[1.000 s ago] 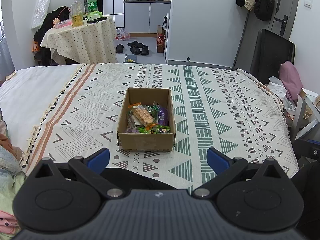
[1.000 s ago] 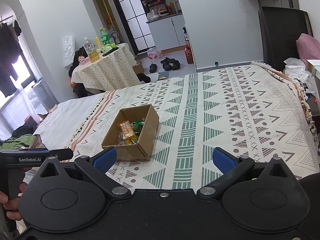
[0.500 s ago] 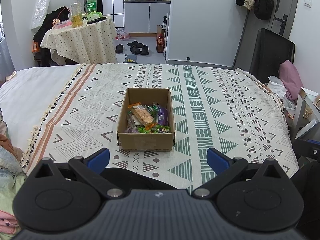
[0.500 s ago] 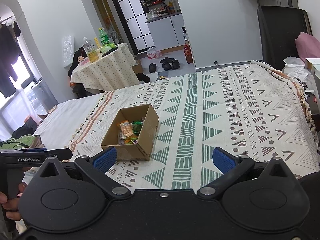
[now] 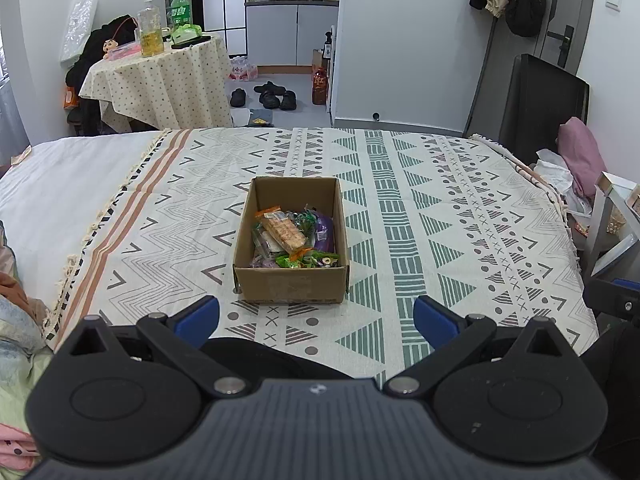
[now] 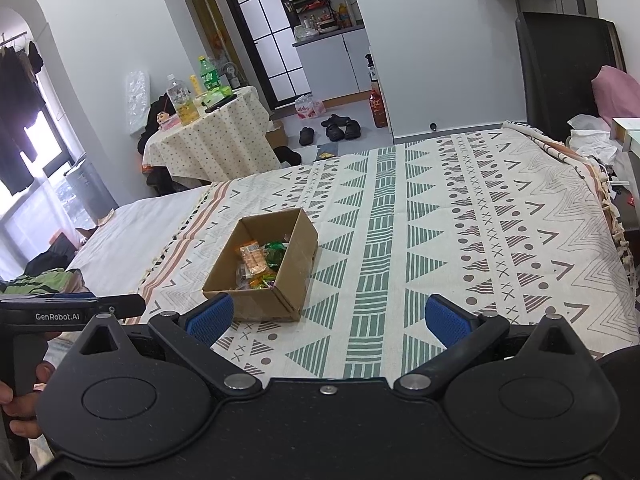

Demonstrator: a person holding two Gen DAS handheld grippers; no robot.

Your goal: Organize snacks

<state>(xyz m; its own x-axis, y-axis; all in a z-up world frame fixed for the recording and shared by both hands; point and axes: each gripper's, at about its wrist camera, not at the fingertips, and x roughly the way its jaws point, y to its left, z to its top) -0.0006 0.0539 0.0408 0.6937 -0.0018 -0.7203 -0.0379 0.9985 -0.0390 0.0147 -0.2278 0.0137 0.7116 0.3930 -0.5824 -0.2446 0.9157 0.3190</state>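
Snacks (image 5: pixel 294 240) lie heaped in an open cardboard box (image 5: pixel 290 284) on the patterned bed cover (image 5: pixel 440 220). Nearest, the left hand-held gripper (image 5: pixel 316 318) and right hand-held gripper (image 6: pixel 326 318) hover spread wide, holding nothing. No packet lies loose on the cover. This fits snacks gathered, or awaiting unpacking; no next move is settled.

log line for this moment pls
left gripper open | right gripper open | brown cardboard box on patterned bedspread, snack packets inside
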